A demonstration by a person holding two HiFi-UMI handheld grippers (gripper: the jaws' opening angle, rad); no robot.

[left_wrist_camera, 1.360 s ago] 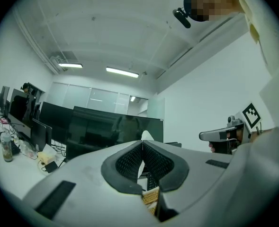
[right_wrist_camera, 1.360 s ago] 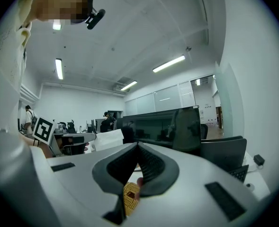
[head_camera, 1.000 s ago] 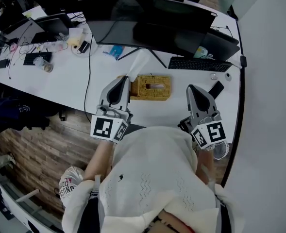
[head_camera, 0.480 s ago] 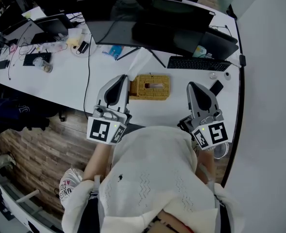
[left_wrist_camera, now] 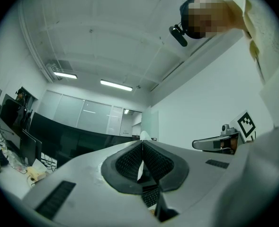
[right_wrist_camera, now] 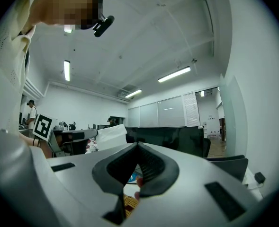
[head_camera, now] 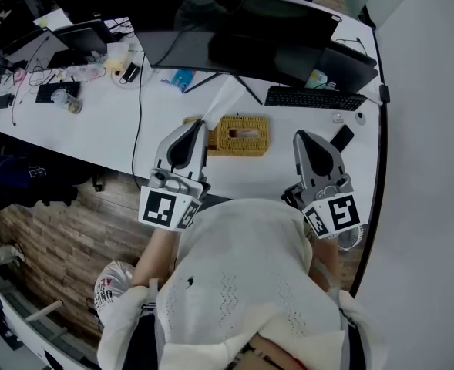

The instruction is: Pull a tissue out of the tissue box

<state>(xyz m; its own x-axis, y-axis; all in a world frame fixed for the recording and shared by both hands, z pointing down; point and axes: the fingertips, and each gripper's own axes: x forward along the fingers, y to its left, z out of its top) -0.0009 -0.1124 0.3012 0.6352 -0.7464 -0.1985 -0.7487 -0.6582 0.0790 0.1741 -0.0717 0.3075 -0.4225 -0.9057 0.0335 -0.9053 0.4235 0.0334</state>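
Note:
A woven yellow tissue box [head_camera: 242,135] sits on the white desk [head_camera: 95,133] just ahead of me, between the two grippers. My left gripper [head_camera: 202,122] is at the box's left end, shut on a white tissue [head_camera: 223,97] that stands up and away from its tips. In the left gripper view the tissue [left_wrist_camera: 140,167] shows as a white strip pinched between the pads of the left gripper [left_wrist_camera: 141,143]. My right gripper [head_camera: 297,135] hovers right of the box, shut with nothing in it. From the right gripper [right_wrist_camera: 138,144] I see the held tissue [right_wrist_camera: 112,136] and the box [right_wrist_camera: 128,203] below.
A wide curved monitor [head_camera: 234,29] stands behind the box, with a black keyboard [head_camera: 315,99] and a dark phone [head_camera: 342,139] to the right. Cables, a bottle [head_camera: 68,102] and small clutter lie at the far left. The desk's near edge runs under both grippers.

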